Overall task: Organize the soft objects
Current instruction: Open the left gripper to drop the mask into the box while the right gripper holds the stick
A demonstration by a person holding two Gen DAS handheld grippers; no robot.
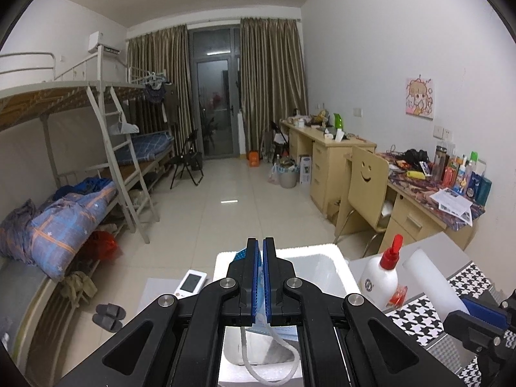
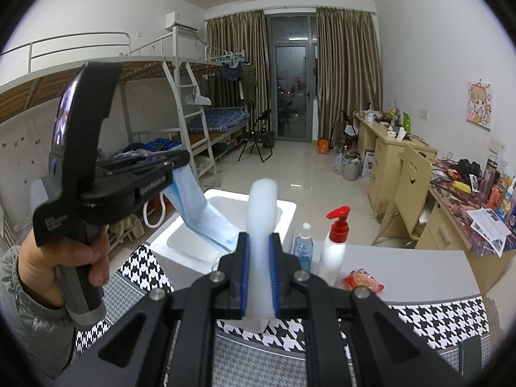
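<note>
left gripper: my jaws pinching a face mask over the foam box
right gripper: clamped on a foam strip
nearby: pump bottle, spray bottle just beside the box

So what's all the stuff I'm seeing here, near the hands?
face mask: one, light blue, hanging from the left gripper over the box
foam strip: one, white, clamped upright in the right gripper
foam box: one, white, open, on the table edge
pump bottle: one, white with red pump, beside the box
spray bottle: one, clear bluish, between box and pump bottle
snack packet: one, red-orange, on the table
remote control: one, white, left of the box
left gripper: black, shut on the mask
right gripper: black, blue pads
hand: one, holding the left gripper's handle
</note>
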